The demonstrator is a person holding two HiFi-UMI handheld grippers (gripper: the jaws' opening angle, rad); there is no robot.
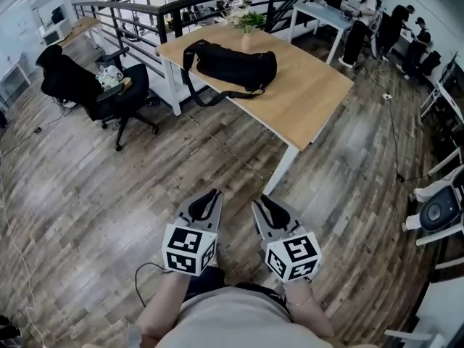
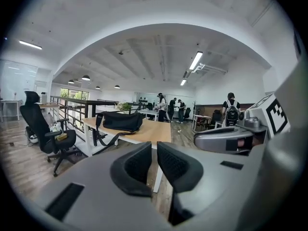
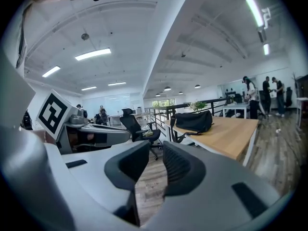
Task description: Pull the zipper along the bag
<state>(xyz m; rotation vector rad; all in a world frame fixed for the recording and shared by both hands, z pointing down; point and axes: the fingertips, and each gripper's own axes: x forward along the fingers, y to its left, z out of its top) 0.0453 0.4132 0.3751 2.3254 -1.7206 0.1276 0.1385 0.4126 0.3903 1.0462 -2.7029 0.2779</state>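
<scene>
A black duffel bag [image 1: 235,64] lies on the far left part of a light wooden table [image 1: 308,96], its strap hanging over the near edge. The zipper is too small to make out. Both grippers are held close to my body, well short of the table, above the wooden floor. My left gripper [image 1: 212,194] has a narrow gap between its pads and nothing in it. My right gripper [image 1: 259,203] stands a little wider apart, also empty. The bag [image 2: 120,121] shows far ahead in the left gripper view, and the bag [image 3: 192,121] likewise in the right gripper view.
A black office chair [image 1: 98,85] stands left of the table beside a black railing [image 1: 123,13]. A potted plant [image 1: 250,22] sits at the table's far edge. People work at desks [image 1: 377,13] at the back right. White chairs [image 1: 435,209] line the right side.
</scene>
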